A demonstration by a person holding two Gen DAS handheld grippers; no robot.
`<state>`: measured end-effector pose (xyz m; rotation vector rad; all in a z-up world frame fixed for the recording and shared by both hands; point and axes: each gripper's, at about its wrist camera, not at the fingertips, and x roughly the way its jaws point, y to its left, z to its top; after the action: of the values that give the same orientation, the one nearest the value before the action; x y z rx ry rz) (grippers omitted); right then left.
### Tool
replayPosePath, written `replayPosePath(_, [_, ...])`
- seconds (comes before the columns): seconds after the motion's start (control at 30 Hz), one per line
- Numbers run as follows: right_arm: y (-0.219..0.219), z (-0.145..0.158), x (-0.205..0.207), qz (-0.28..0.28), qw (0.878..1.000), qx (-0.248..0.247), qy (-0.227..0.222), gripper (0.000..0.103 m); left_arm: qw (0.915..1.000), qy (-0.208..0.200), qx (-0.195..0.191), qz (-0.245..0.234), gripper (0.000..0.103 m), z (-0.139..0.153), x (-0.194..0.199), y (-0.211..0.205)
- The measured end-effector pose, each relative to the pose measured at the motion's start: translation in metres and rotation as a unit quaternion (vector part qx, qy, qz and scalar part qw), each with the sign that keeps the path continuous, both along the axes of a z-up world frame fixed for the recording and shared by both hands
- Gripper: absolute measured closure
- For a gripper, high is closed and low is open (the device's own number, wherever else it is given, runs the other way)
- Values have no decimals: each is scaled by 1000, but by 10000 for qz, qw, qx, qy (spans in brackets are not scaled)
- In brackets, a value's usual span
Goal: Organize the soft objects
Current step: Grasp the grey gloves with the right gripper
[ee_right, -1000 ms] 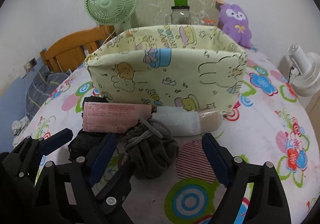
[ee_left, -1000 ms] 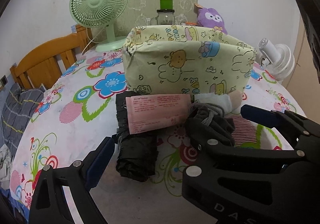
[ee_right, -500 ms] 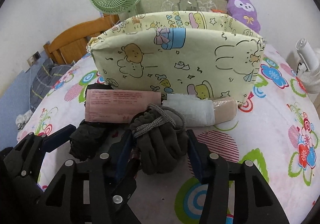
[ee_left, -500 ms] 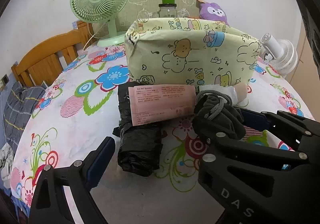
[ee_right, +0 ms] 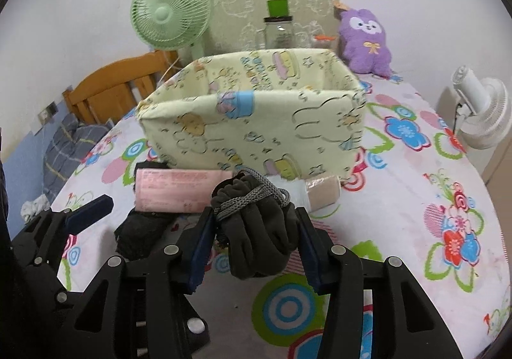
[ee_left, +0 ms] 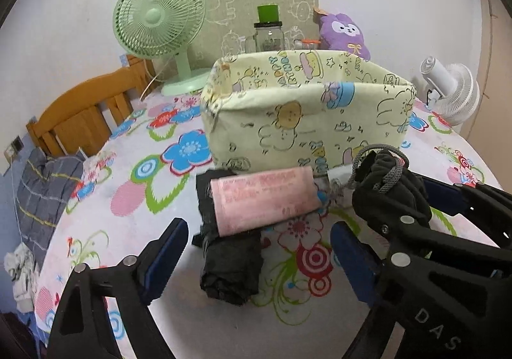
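My right gripper point(ee_right: 254, 250) is shut on a dark grey bundled cloth with a grey cord point(ee_right: 256, 224) and holds it above the table; it also shows in the left wrist view point(ee_left: 387, 179). My left gripper point(ee_left: 256, 256) is open around a black rolled cloth point(ee_left: 228, 266) without touching it. A pink pack point(ee_left: 265, 200) lies across that roll. A white and beige roll point(ee_right: 320, 194) lies behind the bundle. The yellow cartoon-print fabric basket point(ee_right: 256, 131) stands just beyond them, open on top.
A green fan point(ee_right: 171, 14), a glass jar point(ee_right: 278, 30) and a purple plush toy point(ee_right: 366, 38) stand behind the basket. A white fan point(ee_right: 480, 112) is at the right edge. A wooden chair point(ee_left: 86, 115) with grey cloth stands left of the flowered table point(ee_right: 432, 199).
My right gripper closed on the dark grey bundle and lifted it off the table. Both cameras rose slightly; the basket's inside now shows. The left gripper stayed open.
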<state>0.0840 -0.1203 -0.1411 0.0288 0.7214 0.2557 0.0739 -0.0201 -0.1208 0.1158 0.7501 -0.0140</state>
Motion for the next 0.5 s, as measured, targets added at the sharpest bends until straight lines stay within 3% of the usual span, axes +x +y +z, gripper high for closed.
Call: replayPosePath(0.5, [-11, 5, 13, -292, 9995, 86, 45, 52, 9956, -268, 756, -488, 12, 5, 23, -18])
